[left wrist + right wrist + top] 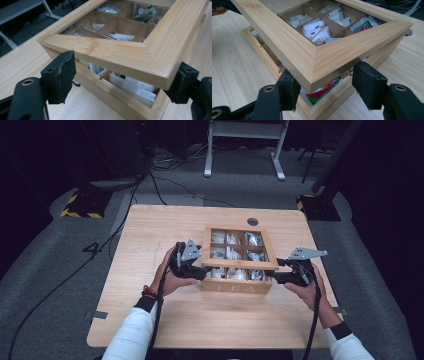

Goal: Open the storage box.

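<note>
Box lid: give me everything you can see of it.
The lid is a light wooden frame with mitred corners and a clear pane; the sachets in the compartments show through it. It is tilted, near edge raised off the wooden box, far edge apparently still down. The left gripper straddles one near corner and the right gripper the other, fingers beneath the frame's underside.
</note>
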`<state>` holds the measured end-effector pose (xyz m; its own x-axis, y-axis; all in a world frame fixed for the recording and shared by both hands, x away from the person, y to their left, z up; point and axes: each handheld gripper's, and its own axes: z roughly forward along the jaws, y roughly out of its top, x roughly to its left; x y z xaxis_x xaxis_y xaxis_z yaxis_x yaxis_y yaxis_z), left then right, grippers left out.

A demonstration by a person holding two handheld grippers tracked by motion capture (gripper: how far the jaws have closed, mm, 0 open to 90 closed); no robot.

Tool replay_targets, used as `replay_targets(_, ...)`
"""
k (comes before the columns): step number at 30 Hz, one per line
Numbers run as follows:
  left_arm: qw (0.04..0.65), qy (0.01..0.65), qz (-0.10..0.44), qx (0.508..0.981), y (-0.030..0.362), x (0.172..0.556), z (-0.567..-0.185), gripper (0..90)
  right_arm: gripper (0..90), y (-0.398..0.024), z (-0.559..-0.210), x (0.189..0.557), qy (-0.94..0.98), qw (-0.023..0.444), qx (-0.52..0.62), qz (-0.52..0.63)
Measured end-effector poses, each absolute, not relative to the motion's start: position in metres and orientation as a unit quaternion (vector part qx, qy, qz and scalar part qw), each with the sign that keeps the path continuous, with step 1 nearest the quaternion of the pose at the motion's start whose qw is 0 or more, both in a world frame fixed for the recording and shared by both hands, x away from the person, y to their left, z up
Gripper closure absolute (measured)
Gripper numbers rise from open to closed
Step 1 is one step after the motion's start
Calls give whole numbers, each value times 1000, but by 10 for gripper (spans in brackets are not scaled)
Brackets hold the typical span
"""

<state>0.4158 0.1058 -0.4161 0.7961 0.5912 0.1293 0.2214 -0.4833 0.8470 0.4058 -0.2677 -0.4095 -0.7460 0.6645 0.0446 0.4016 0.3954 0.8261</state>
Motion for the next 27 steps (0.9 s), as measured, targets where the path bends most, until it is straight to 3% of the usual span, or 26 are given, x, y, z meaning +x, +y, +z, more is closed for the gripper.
replay_targets(2,450,239,210,835,105,418,-415,215,409,-268,-409,406,821,150,323,446)
replay_targets(6,449,233,234,830,104,418,-414,316,412,-268,-407,406,817,155,324,452)
replay_targets(18,465,234,240,819,103,430,-401,343,408,-265,-399,404,814,168,311,461)
replay_targets(27,480,234,243,810,103,440,-385,382,393,-295,-395,402,801,180,337,461)
